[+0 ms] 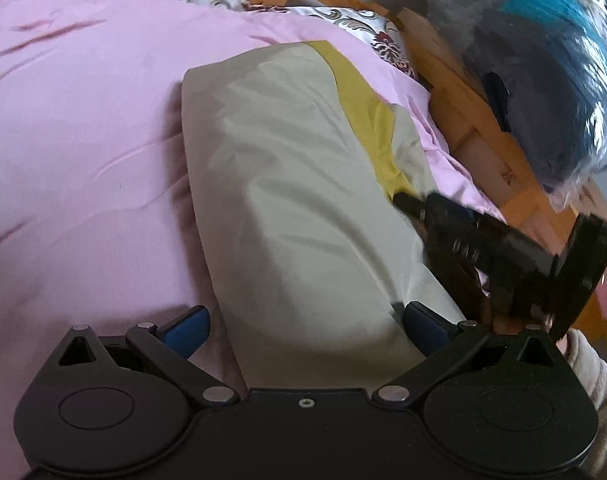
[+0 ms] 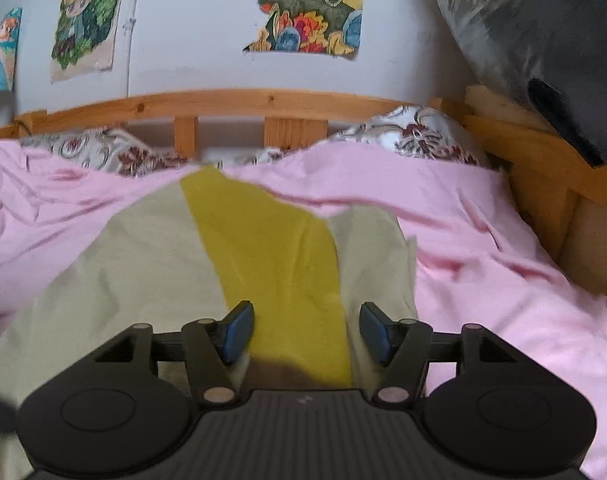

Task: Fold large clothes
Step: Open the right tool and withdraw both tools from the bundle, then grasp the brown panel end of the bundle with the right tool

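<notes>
1. The garment (image 1: pixel 303 184), pale cream with a yellow band (image 2: pixel 271 264), lies folded into a long strip on the pink sheet (image 1: pixel 83 140) of the bed.
2. The left gripper (image 1: pixel 303 320) hangs over the strip's near end, jaws wide, pads on either side of the cloth and not pressing it.
3. The right gripper (image 2: pixel 303 332) sits low over the yellow band, jaws apart, gripping nothing.
4. A patterned pillow (image 2: pixel 415 136) lies against the wooden headboard (image 2: pixel 231 104).
5. A bagged bundle (image 1: pixel 543 80) rests on the bed's side rail (image 1: pixel 475 120).
6. Drawings (image 2: pixel 303 8) hang on the wall.
</notes>
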The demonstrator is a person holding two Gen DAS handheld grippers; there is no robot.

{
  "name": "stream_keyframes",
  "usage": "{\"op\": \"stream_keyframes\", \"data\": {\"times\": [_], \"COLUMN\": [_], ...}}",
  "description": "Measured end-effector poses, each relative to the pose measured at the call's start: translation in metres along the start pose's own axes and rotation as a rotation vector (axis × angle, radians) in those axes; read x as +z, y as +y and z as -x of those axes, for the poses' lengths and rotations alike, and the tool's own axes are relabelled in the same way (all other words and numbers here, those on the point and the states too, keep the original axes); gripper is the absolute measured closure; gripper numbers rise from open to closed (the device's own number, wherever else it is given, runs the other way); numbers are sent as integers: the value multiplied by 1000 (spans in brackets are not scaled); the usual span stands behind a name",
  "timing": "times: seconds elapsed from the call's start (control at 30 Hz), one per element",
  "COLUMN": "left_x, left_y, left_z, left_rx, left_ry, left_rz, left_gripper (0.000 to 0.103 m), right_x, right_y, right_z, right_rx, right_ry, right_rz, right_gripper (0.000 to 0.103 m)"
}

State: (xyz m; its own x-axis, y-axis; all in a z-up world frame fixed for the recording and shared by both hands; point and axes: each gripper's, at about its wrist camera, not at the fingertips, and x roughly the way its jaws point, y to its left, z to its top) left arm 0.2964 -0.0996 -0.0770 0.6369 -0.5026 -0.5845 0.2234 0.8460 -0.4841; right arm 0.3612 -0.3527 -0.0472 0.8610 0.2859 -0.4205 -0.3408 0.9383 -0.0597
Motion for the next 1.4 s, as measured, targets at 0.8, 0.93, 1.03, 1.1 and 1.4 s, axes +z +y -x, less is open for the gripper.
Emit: {"op": "stream_keyframes", "data": {"times": [0.8, 0.93, 1.03, 1.1, 1.4], "left_x": [50, 90, 117, 126, 126], "left_y": [19, 26, 18, 12, 18], "left_z": [29, -2, -39, -63, -105], "left_rx": [207, 172, 244, 297, 356], "left_ry": [-314, -355, -327, -294, -203], "left_rz": [104, 109, 10, -49, -60], "left_gripper": [1, 1, 1, 0, 0], "right_x": [-17, -45, -57, -61, -62], "right_y": [76, 89, 73, 70, 65], "right_z": [66, 65, 64, 63, 56], "right_rx": [-33, -70, -51, -46, -31], "right_ry": [-234, -197, -171, -177, -170], "right_rz": [46, -31, -139, -152, -186], "right_gripper": [17, 17, 12, 12, 12]}}
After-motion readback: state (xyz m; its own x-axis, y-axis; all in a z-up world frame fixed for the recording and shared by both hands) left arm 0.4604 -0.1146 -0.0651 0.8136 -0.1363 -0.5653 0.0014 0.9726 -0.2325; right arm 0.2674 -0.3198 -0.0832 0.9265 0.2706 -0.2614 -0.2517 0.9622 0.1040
